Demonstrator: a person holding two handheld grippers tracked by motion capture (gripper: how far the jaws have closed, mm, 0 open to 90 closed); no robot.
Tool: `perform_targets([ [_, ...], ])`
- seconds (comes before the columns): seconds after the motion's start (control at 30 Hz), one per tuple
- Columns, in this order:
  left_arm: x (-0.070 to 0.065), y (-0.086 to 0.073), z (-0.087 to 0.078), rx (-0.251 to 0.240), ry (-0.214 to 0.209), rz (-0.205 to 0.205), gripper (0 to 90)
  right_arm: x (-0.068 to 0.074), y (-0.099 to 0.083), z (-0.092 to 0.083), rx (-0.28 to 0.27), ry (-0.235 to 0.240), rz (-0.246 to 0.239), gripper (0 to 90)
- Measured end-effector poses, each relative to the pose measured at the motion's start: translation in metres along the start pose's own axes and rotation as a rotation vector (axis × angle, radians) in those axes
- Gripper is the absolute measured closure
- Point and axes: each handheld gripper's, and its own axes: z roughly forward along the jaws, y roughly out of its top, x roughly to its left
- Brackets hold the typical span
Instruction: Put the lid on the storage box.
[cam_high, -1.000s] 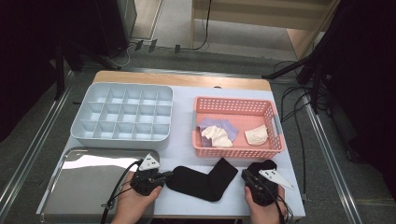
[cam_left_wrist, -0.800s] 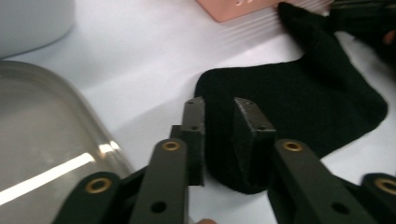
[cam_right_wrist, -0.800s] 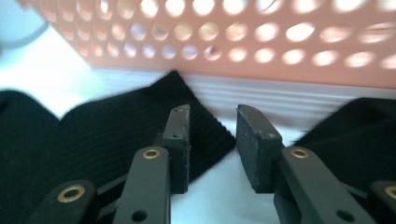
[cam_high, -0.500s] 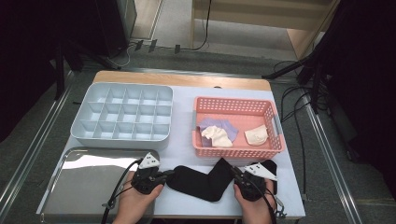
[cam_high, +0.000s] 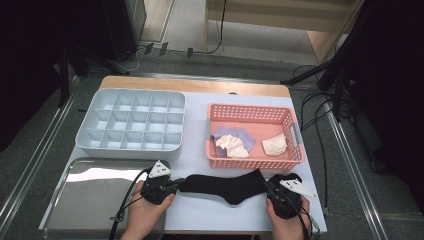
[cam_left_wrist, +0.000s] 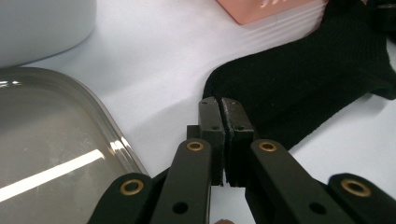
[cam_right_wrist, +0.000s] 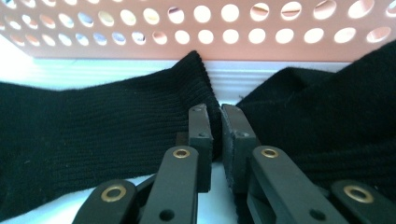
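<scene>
Black knit stretches between my two claws: a black sock (cam_high: 227, 185) lies flat on the white table (cam_high: 200, 210), spread lengthwise in front of the pink basket (cam_high: 295, 135). My left gripper (cam_high: 175, 185) has its jaws pressed together on the sock's left end. In the left gripper view the two pads meet with almost no gap and the edge of the sock (cam_left_wrist: 299, 88) sits right at their tips, so I read that as a pinch on the fabric. That end lies just beside the rounded rim of the steel tray (cam_high: 85, 200), on the bare table and not on the tray.

My right gripper (cam_high: 270, 189) has just been closing, with knit between its jaws. In the right gripper view the pads (cam_right_wrist: 201, 135) stand nearly together and a fold of the sock (cam_right_wrist: 93, 126) rises between them, directly in front of the basket's perforated wall (cam_right_wrist: 233, 44). So this claw grips the sock at its right end, near the basket's front edge.

Beyond the sock, the pale grey divided organiser (cam_high: 132, 125) sits at the far left of the table, behind the tray. Inside the basket lie a lilac sock (cam_high: 235, 134) and two cream ones (cam_high: 232, 146), apart from the black one.
</scene>
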Motion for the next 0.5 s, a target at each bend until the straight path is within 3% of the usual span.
perform_targets([
  [0.1, 0.000, 0.002, -0.003, -0.036, -0.012, -0.021, 85.1, 0.000, -0.001, -0.006, -0.009, 0.020, 0.016, 82.2],
  [0.17, 0.001, 0.003, -0.004, -0.054, -0.009, -0.040, 74.2, 0.001, -0.001, -0.008, -0.032, 0.039, 0.017, 76.5],
  [0.23, 0.003, 0.003, -0.003, -0.042, -0.023, -0.050, 70.2, 0.001, 0.000, -0.008, -0.061, 0.032, 0.012, 70.5],
  [0.3, 0.003, 0.003, 0.000, -0.022, -0.038, -0.053, 69.0, 0.001, 0.000, -0.003, -0.053, 0.039, 0.002, 68.2],
  [0.37, 0.002, 0.002, 0.003, 0.003, -0.046, -0.043, 70.8, 0.002, -0.001, 0.002, -0.029, 0.049, -0.015, 70.6],
  [0.5, -0.004, 0.002, 0.007, 0.026, -0.055, -0.006, 87.2, 0.005, 0.000, 0.004, -0.013, 0.057, -0.049, 82.0],
])
